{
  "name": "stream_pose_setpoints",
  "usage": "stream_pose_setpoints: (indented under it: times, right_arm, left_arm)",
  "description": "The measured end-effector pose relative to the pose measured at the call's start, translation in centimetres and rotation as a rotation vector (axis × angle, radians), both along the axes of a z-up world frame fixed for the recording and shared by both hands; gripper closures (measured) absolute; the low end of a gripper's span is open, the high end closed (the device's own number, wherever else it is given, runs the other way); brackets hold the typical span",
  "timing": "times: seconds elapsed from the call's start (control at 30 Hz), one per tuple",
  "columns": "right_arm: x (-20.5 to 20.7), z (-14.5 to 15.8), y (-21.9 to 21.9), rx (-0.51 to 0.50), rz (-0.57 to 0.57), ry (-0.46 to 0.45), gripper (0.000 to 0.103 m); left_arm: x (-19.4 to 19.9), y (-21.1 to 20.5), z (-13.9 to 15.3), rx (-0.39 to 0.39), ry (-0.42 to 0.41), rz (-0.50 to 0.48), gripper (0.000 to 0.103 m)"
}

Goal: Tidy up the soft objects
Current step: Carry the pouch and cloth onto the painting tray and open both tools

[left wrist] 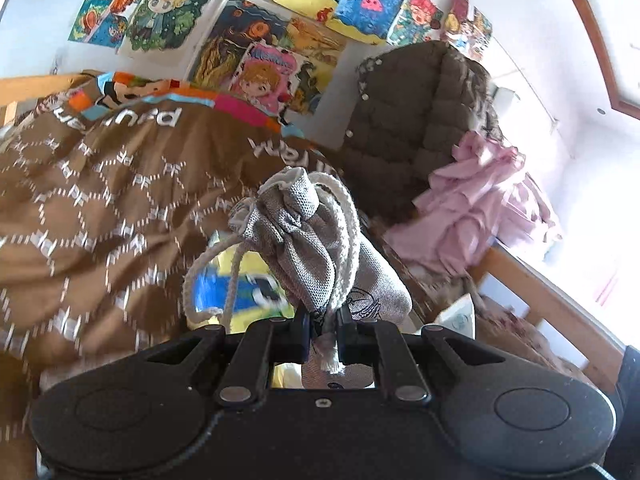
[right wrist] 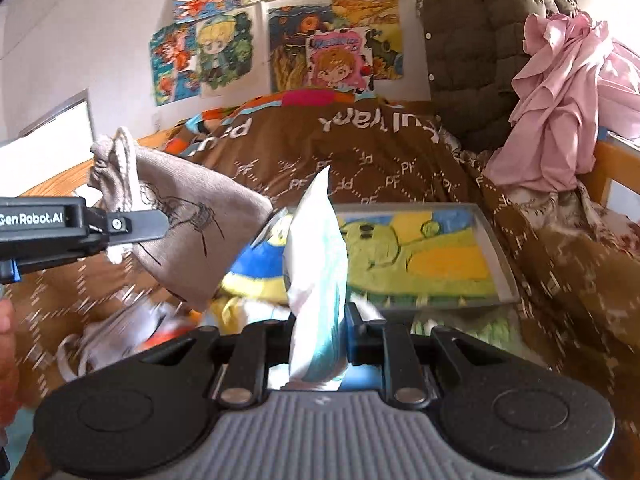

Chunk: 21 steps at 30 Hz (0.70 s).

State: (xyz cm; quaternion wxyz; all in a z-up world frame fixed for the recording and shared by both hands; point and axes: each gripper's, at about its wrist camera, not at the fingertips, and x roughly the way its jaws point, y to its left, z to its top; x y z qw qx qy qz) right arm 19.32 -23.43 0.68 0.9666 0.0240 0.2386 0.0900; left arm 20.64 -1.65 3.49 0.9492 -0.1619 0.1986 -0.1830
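My left gripper [left wrist: 323,334] is shut on a grey drawstring pouch [left wrist: 316,236] with a white cord, held up above the bed. Seen from the right wrist view, the same pouch [right wrist: 192,224] hangs from the left gripper [right wrist: 136,226] at the left, over the near corner of the tray. My right gripper [right wrist: 346,328] is shut on a white and pale blue soft packet [right wrist: 316,272] that stands upright between the fingers. Behind it lies a grey-rimmed tray [right wrist: 498,256] with a yellow, green and blue picture, resting on the brown bedspread [right wrist: 360,152].
A dark quilted jacket [right wrist: 472,40] and a pink garment [right wrist: 560,100] are piled at the bed's far right by the wooden frame [right wrist: 608,168]. A white and orange bag [right wrist: 120,336] lies near left on the bedspread. Drawings [right wrist: 224,48] cover the wall behind.
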Motion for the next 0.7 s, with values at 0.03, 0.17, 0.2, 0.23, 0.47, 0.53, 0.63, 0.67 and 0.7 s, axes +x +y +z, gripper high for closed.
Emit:
stream_pose_setpoints:
  times: [0.03,0.17,0.2,0.23,0.47,0.53,0.63,0.67,0.7]
  right_arm:
    - [1.5,0.0,0.1,0.011,-0.006,0.002,0.082]
    - [6.5,-0.9,0.5,0.033,-0.012,0.037,0.082]
    - [7.6,-1.1,0.7,0.042,-0.016,0.049,0.082]
    - [9.0,-1.5,0.8,0.055,-0.022,0.067,0.082]
    - [14.5,-3.4,0.7,0.144,-0.063,0.156,0.082]
    - [15.7,-4.1,0.8,0.164,-0.074,0.186,0.082]
    - [16.9,-4.7,1.0,0.176,-0.079,0.206,0.082]
    - [17.2,-4.9,1.2,0.173,-0.079,0.213,0.082]
    - [17.5,-5.1,1.4,0.171,-0.079,0.220,0.082]
  left_arm:
    - [1.5,0.1,0.1,0.002,-0.003,0.007,0.091]
    - [7.5,0.7,-1.1,0.005,0.018,0.025,0.091]
    - [9.3,0.8,-1.7,0.002,0.049,0.025,0.091]
    - [10.7,0.8,-2.3,0.002,0.074,0.016,0.091]
    - [16.7,1.7,-6.2,0.038,0.192,-0.030,0.091]
    - [17.3,2.2,-7.1,0.020,0.230,-0.028,0.091]
    - [18.1,2.5,-8.0,0.000,0.269,-0.027,0.091]
    - [18.4,2.5,-8.2,0.001,0.278,-0.026,0.091]
    - [18.6,2.5,-8.4,0.006,0.290,-0.028,0.091]
